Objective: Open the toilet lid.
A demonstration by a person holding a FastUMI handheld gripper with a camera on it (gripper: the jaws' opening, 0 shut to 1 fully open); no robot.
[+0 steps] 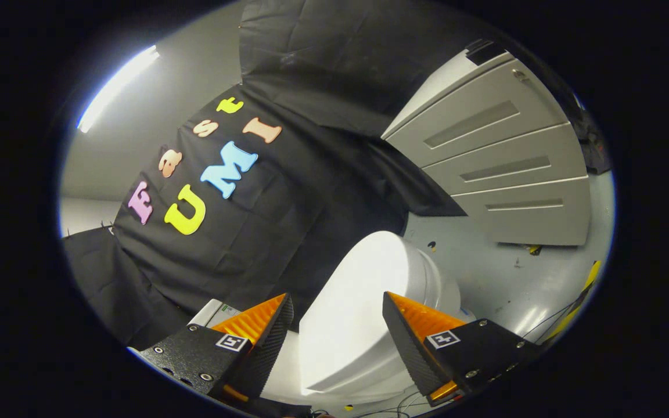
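Observation:
A white toilet stands just ahead of me, seen at a strong tilt. Its smooth white lid (352,313) stretches from between my fingers to beyond them, with the bowl's rounded body (442,284) beside it. My gripper (337,305) is open, one finger on each side of the lid's broad face. Neither finger visibly presses on the lid. I cannot tell whether the lid rests on the seat or is lifted a little.
A grey cabinet (503,157) with three drawers stands beyond the toilet on the pale floor (503,278). Black cloth (311,191) hangs behind the toilet. A small white box (212,313) sits behind one finger. Cables and a yellow-black strip (578,302) lie on the floor.

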